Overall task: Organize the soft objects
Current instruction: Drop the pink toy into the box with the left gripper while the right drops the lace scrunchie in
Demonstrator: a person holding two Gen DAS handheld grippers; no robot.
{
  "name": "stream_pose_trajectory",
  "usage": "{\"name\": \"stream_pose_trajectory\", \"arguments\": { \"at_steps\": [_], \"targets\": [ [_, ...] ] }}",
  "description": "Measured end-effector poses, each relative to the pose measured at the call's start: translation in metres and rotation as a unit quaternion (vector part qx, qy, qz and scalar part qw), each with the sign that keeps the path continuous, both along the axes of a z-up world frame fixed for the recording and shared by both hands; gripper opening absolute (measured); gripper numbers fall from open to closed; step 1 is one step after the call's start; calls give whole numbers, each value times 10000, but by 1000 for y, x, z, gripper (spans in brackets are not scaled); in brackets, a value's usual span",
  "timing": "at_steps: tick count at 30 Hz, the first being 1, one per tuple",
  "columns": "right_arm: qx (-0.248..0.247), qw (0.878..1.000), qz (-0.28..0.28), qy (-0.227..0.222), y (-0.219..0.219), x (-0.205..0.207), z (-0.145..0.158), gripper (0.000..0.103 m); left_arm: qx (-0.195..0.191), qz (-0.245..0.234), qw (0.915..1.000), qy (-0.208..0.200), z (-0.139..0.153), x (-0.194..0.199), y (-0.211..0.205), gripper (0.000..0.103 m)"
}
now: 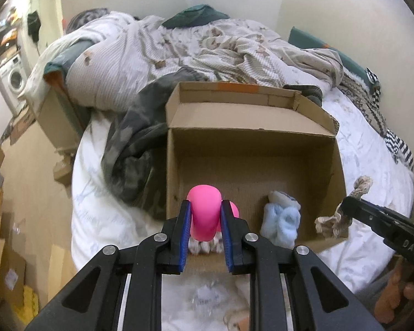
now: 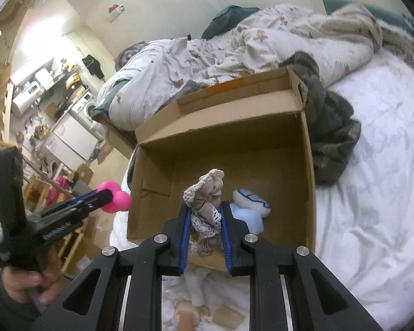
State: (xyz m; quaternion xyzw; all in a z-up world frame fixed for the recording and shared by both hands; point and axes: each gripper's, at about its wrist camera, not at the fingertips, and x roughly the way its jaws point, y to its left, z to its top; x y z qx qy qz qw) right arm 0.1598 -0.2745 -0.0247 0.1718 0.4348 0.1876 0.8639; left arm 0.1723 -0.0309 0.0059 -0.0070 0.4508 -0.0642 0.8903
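My left gripper is shut on a pink rubbery toy, held above the near edge of an open cardboard box on the bed. From the right wrist view that same pink toy shows at the left, outside the box's left wall. My right gripper is shut on a beige crocheted cloth piece, over the box's near side. A light blue plush lies inside the box at the front right, also seen as the blue plush behind the cloth.
A white sheet covers the bed, with a rumpled patterned duvet behind the box and a camouflage garment beside it. Cardboard boxes crowd the floor at the left. A washing machine stands far off.
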Motion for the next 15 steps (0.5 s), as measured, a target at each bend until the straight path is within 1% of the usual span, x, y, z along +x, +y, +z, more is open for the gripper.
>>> {"name": "stream_pose_trajectory", "arguments": {
  "at_steps": [2,3,5,7,10,13,15],
  "targets": [
    [81,9998,-115,107,-4,4,-7,22,-260,-90,9996,-34,-9,5,-1,19],
    [64,9997,-165,154,-5,5,-10,22,-272,-46,9996,29,-16,10,-2,19],
    [75,9994,-207,269,-7,7,-16,22,-168,23,9998,73,-23,15,-4,19],
    [-29,9991,-244,354,-8,9,-20,22,-91,70,9998,147,-33,18,-4,19],
    [-161,9978,-345,542,-11,14,-30,22,-191,90,9990,394,-45,21,-4,19],
    [-154,9956,-448,808,-14,19,-42,22,-149,43,9988,467,-50,20,-6,19],
    [-118,9949,-454,896,-13,21,-47,22,-209,19,9984,519,-52,19,-7,19]
  ]
}}
